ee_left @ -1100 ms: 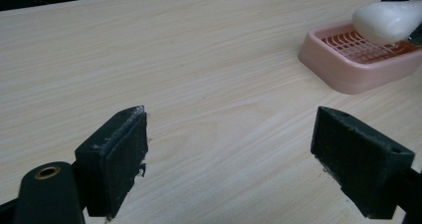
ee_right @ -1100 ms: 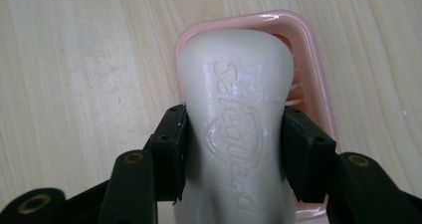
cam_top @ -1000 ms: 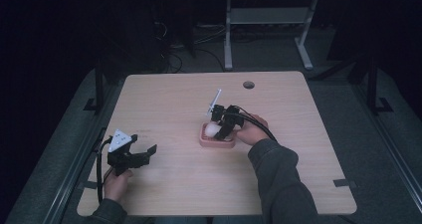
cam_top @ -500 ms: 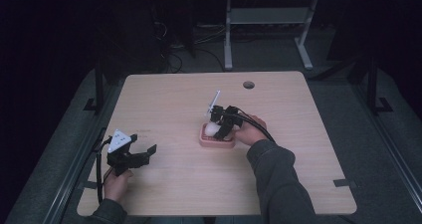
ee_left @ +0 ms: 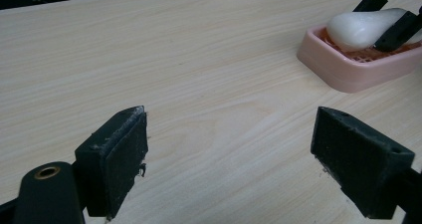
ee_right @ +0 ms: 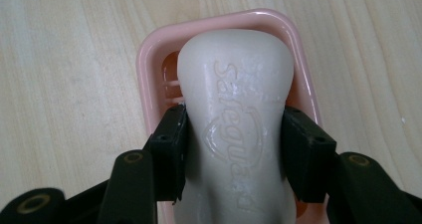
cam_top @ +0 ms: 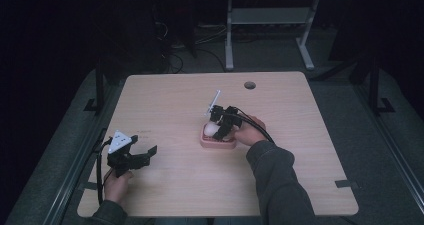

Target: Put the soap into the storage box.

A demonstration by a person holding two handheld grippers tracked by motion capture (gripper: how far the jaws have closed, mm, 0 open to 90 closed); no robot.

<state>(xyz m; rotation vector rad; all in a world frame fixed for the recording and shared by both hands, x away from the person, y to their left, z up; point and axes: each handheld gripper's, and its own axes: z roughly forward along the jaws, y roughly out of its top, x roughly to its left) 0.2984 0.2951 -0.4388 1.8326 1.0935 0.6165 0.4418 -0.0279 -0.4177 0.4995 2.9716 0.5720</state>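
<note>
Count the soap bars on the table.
1. The white soap bar sits over the pink soap dish near the table's middle, clamped between the right gripper's fingers. None elsewhere on the tabletop.

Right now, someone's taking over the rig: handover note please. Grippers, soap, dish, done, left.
Right gripper: shut on the white soap bar, pads on its two long sides, over the pink soap dish.
Left gripper: open, nothing between the jaws, near the table's front left edge, pointing toward the dish.
Soap: in or just above the dish, tilted in the left gripper view; whether it rests on the grid I cannot tell.
Dish: flat near the table's middle, nothing steadying it.
Done: soap gripped.
Left: lifting it out or setting it down and letting go; the direction is not clear from here. The dish may shift.
</note>
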